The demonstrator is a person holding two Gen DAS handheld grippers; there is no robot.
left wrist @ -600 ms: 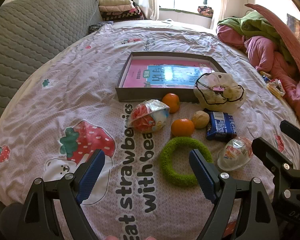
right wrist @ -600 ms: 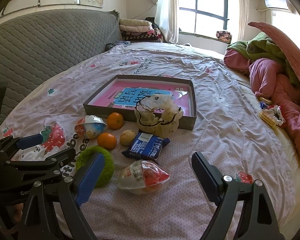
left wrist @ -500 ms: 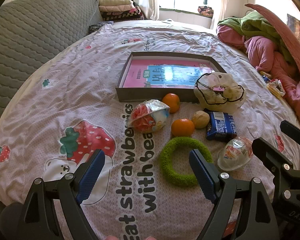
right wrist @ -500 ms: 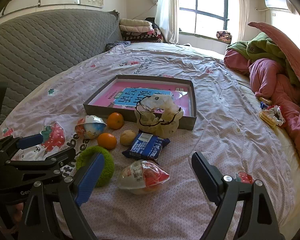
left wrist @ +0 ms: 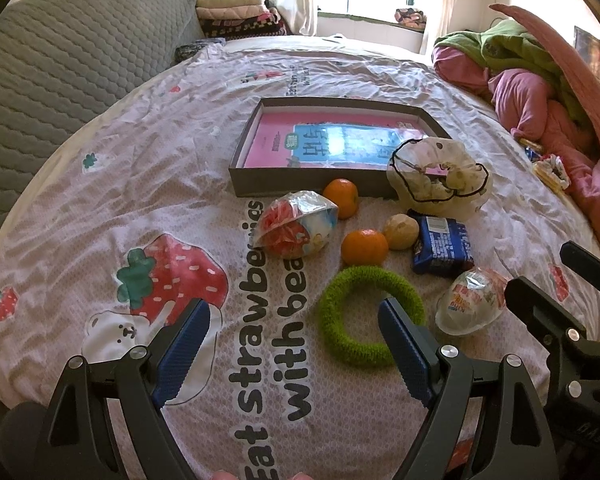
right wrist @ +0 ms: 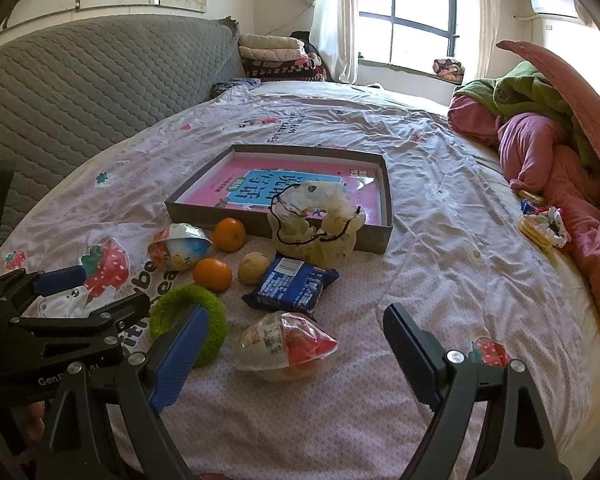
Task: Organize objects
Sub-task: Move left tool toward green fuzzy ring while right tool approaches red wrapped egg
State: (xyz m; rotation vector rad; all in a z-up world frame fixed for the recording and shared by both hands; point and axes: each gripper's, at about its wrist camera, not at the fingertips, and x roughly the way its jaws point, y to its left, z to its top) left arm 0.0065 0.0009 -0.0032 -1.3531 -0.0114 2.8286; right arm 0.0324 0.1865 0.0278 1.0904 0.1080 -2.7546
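We're over a bed spread with a pale printed sheet [left wrist: 100, 200], strawberries and lettering across it. A grey quilted headboard [right wrist: 80, 80] fills nine to eleven o'clock, a bright window [right wrist: 412, 20] sits at twelve, and a heap of pink and green bedding [right wrist: 540, 128] lies at two o'clock. Centre stage, a shallow grey box [left wrist: 300, 190] holds a pink book. Along its near wall are clustered two oranges [left wrist: 365, 247], a crinkly drawstring bag [left wrist: 440, 184], a blue snack packet [left wrist: 442, 246] and two wrapped egg-shaped toys [right wrist: 286, 346]. Closest in lies a fuzzy green ring [left wrist: 370, 316]. The left gripper [left wrist: 296, 344] hovers low with its jaws spread wide, one fingertip above the ring's hollow, gripping nothing. The right gripper [right wrist: 296, 350] is level beside it at three o'clock, jaws equally released and framing the nearer egg toy.
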